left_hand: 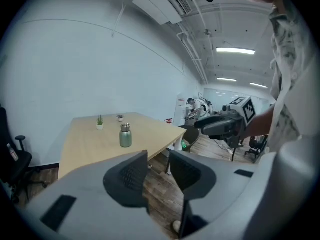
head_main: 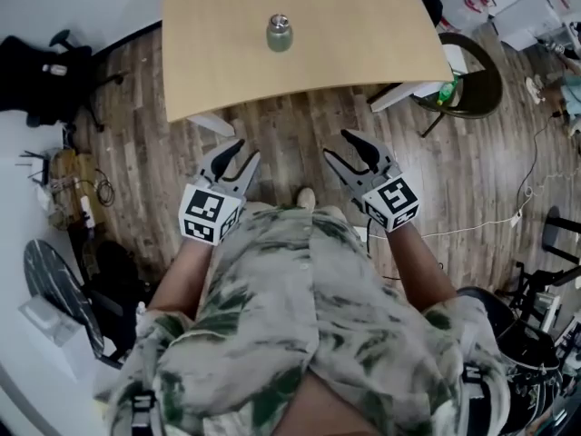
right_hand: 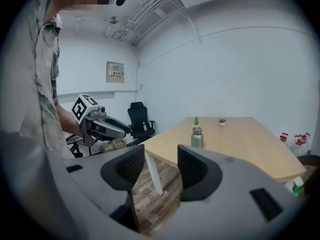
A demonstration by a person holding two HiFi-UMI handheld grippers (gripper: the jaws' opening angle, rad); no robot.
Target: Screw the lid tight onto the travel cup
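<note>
A green travel cup (head_main: 279, 33) with a silver lid on top stands upright on the far part of the wooden table (head_main: 363, 53). It also shows in the left gripper view (left_hand: 125, 135) and the right gripper view (right_hand: 197, 137). My left gripper (head_main: 247, 151) and right gripper (head_main: 337, 144) hang over the floor in front of the table's near edge, well short of the cup. Both are open with nothing between their jaws. Each gripper sees the other: the right gripper (left_hand: 220, 125) and the left gripper (right_hand: 102, 125).
A small potted plant (left_hand: 100, 122) and a tiny pot (left_hand: 120, 118) sit at the table's far end. A black office chair (head_main: 45, 75) stands at the left. A dark round seat (head_main: 477, 84) with a green bottle (head_main: 446, 93) is at the right. Cables lie on the floor.
</note>
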